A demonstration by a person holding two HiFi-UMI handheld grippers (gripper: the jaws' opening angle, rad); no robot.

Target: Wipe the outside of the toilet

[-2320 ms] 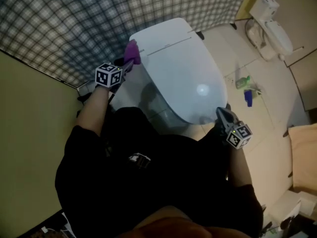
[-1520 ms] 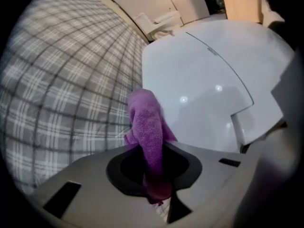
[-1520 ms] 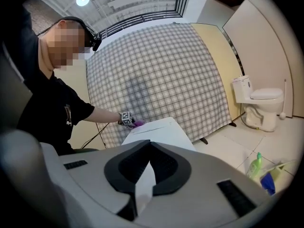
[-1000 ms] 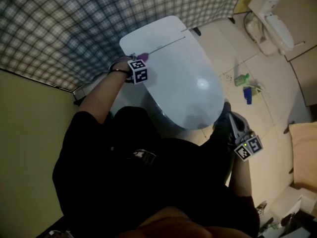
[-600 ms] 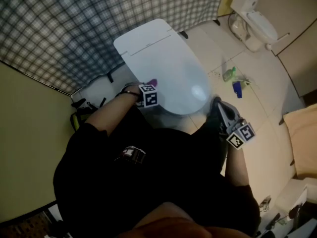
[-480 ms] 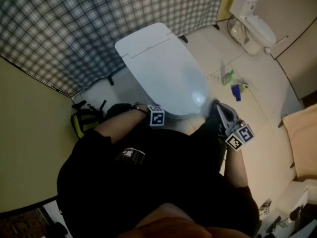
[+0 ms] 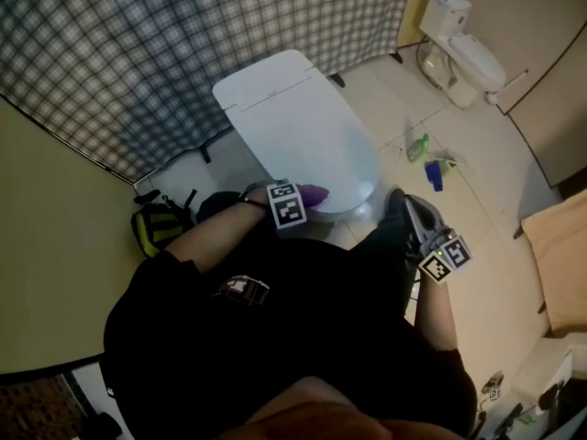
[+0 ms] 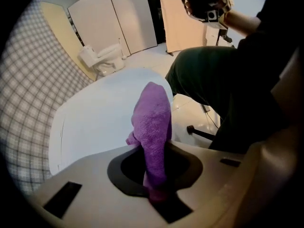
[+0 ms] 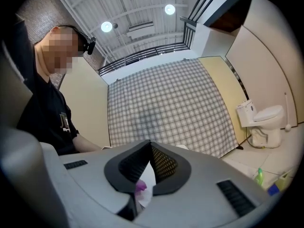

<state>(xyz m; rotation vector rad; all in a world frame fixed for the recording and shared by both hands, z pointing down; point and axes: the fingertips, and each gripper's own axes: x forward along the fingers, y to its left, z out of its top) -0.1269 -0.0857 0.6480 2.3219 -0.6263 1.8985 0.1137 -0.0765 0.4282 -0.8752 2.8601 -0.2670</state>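
The left claw [image 7: 301, 200] is closed on a purple cloth [image 7: 315, 192]. In the left gripper view both jaws pinch the cloth's lower end, and the rest stands up out of the claw [image 8: 156, 186] as a long fold [image 8: 153, 122]. From the head view, the cloth sits at the 6 o'clock end of the white toilet [image 7: 303, 126], right at the front rim of the shut lid. The views do not show whether it presses on the rim.

The toilet's tank end points to 11 o'clock, toward a checked curtain [image 7: 138, 44].

The right claw [image 7: 398, 202] is off the toilet's front corner, at about 4 o'clock from the bowl, and points up toward 11 o'clock. In its own view the claw [image 9: 151, 148] is narrow, with the two tips together and nothing held. Only a sliver of white lid and a speck of purple show through the gap behind the tips.

On the floor at 3 o'clock from the toilet lie a green bottle [image 7: 417, 145] and a blue bottle [image 7: 435, 178], close together. A second toilet [image 7: 461, 44] stands at 1 o'clock, well apart. A black and yellow bag [image 7: 156, 225] lies at 8 o'clock, near the wall.
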